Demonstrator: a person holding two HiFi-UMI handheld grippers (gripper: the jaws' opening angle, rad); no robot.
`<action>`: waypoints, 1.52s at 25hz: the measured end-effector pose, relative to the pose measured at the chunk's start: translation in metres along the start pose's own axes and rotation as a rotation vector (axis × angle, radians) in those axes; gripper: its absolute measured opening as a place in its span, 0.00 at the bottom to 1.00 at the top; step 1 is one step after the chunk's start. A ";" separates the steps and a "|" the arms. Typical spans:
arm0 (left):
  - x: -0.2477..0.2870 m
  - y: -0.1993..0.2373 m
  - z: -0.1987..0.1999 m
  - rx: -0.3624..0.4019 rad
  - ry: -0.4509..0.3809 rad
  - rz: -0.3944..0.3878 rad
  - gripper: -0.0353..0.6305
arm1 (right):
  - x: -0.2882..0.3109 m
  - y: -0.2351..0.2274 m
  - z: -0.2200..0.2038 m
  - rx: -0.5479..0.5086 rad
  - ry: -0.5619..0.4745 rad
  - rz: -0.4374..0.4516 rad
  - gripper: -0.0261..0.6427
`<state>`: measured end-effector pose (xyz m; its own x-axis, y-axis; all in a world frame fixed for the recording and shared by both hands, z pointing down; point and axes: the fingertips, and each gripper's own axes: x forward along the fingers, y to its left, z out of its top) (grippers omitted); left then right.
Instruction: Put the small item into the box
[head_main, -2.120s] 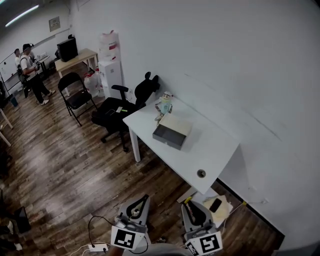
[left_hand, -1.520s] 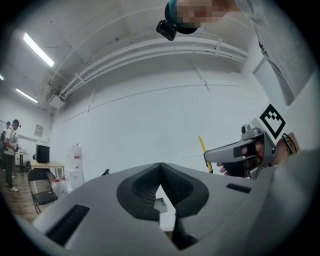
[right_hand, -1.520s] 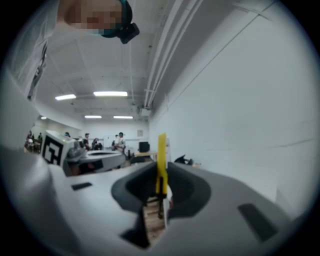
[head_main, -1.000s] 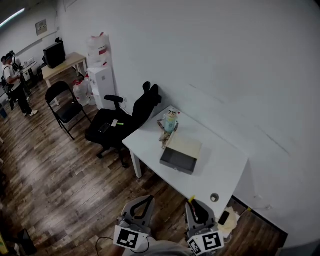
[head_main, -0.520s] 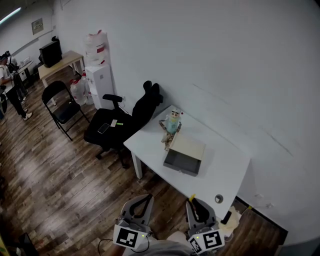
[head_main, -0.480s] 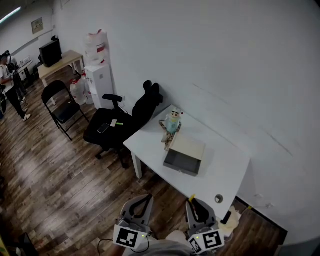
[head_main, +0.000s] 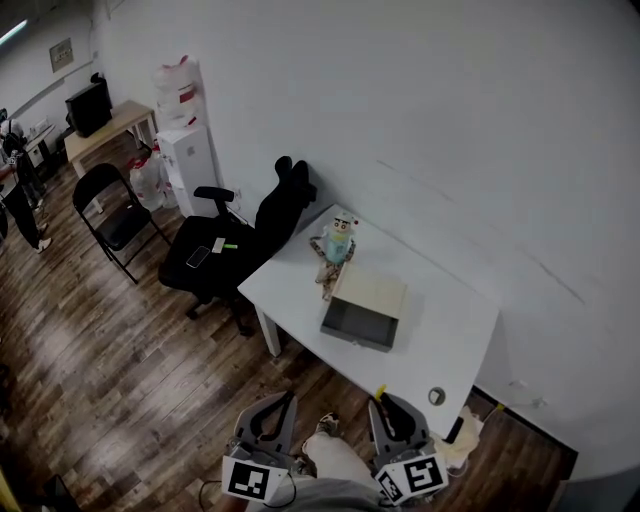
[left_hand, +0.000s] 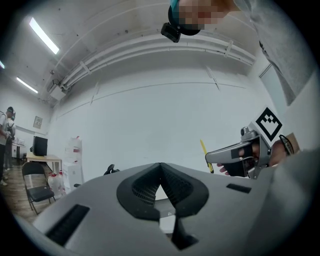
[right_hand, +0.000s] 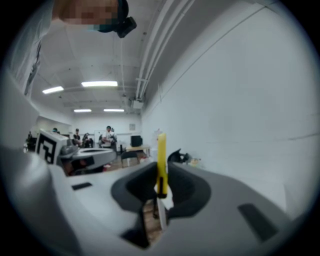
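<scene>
Office: swivel chair (head_main: 214, 256), white desk (head_main: 288, 287)

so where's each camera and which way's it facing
Head view: on the head, steeply down at white table and grey box; left claw, right claw, a leg.
Left gripper view: on the left claw, facing the wall; shut jaws.
Right gripper view: on the right claw, shut on a yellow stick.
Shared: each gripper view shows the other claw.

Dim, fisheye-warped, dark vignetted corners
</scene>
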<state>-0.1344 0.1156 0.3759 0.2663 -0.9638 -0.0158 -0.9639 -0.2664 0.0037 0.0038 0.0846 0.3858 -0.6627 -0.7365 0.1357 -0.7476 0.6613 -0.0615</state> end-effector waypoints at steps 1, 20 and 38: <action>0.003 0.001 -0.001 0.004 0.002 -0.003 0.10 | 0.005 -0.002 -0.001 0.003 0.002 0.006 0.17; 0.137 0.021 -0.014 0.054 0.072 -0.070 0.10 | 0.126 -0.092 0.002 0.050 0.030 0.062 0.17; 0.227 0.006 -0.005 0.039 0.068 -0.126 0.10 | 0.153 -0.148 0.012 -0.015 0.053 0.066 0.17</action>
<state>-0.0798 -0.1049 0.3773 0.3837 -0.9219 0.0537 -0.9221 -0.3856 -0.0328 0.0121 -0.1280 0.4035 -0.7072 -0.6827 0.1840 -0.7011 0.7107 -0.0575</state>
